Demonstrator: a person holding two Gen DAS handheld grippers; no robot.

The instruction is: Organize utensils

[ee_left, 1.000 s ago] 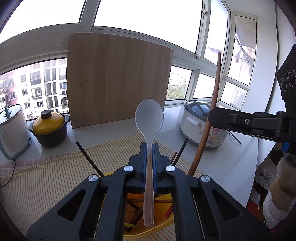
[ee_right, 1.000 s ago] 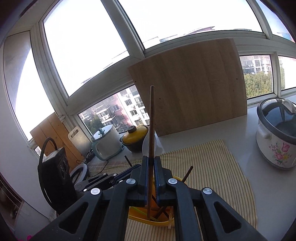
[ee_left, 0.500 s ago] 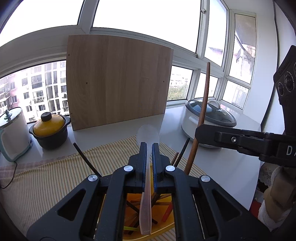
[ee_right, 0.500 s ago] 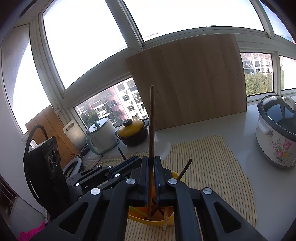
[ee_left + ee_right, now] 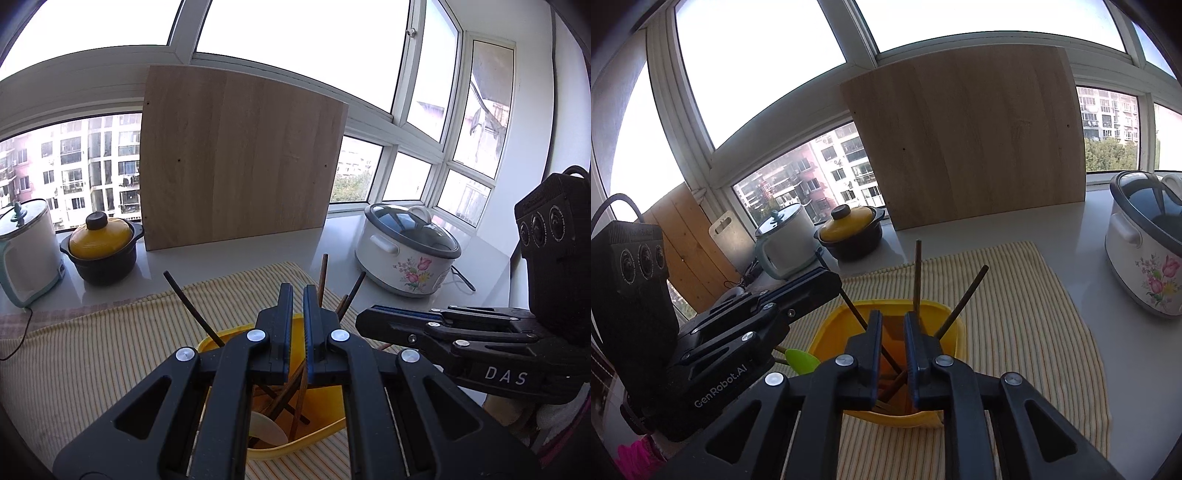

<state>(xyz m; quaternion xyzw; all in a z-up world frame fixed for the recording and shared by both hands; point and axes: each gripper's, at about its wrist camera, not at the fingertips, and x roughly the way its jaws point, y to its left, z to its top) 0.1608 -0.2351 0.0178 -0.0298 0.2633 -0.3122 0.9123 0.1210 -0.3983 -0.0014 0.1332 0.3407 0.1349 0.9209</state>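
Both grippers, left and right, sit parted and empty just above the yellow tub holding the utensils; pulling out carelessly could snag a leaning stick and tip the tub.

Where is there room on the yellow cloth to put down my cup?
Bare cloth lies between the yellow bin and the flowered cooker, and left of the bin. It is crowded over the bin, where chopsticks stick out and both grippers hover.
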